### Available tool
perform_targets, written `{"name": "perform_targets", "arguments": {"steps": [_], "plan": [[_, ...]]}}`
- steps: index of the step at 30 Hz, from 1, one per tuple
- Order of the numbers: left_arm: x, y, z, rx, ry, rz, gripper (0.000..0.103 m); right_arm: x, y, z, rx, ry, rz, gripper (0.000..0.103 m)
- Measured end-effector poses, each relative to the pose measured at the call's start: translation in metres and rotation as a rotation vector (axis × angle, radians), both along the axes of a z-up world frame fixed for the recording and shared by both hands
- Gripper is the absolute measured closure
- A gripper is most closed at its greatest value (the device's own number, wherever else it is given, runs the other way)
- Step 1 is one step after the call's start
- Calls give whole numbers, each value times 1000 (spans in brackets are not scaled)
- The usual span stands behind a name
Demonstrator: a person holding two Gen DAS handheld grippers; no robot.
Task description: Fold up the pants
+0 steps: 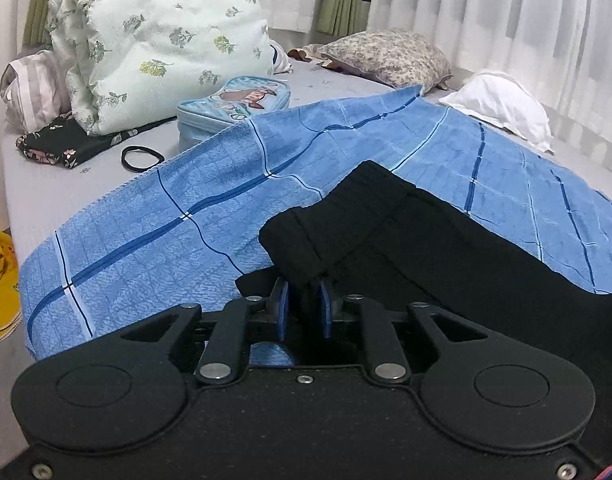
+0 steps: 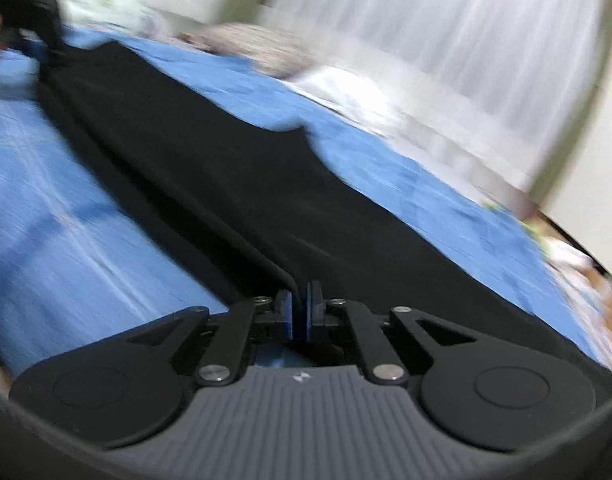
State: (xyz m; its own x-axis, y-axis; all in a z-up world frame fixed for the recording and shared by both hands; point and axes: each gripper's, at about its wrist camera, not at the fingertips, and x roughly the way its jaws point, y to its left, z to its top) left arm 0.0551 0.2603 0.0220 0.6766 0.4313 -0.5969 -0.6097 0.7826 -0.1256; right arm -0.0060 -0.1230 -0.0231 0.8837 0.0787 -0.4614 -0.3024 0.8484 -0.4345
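Observation:
Black pants (image 1: 346,216) lie on a blue checked blanket (image 1: 166,220) spread over the bed. In the left wrist view my left gripper (image 1: 304,288) is shut on the ribbed waistband, which bunches up between the blue pads (image 1: 283,308). The blurred right wrist view shows the pants (image 2: 226,160) stretched long across the blanket (image 2: 66,200), their far end at the top left. My right gripper (image 2: 302,292) is shut on the near edge of the black cloth, which rises in a ridge into its jaws.
A folded floral quilt (image 1: 158,40), a light blue pouch (image 1: 234,104), a black hair band (image 1: 142,158) and a dark floral cloth (image 1: 66,144) lie at the back left. A patterned pillow (image 1: 386,56) and a white pillow (image 1: 502,104) rest near the curtains (image 1: 486,12).

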Motion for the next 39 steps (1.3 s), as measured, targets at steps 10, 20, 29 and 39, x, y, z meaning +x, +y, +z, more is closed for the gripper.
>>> {"name": "perform_targets", "arguments": {"steps": [10,20,29,39], "plan": [[6,-1,0,55,41,5,82,29,-123,0,-41,-63,-550,83],[11,1,2,65,70,22,82,63,-249,-3,-49,-117,-983,73],[15,4,3,86,95,27,82,23,-303,4,86,-171,-1210,99],[1,-2,25,153,73,63,44,-8,-346,29,534,-337,-1214,45]]}}
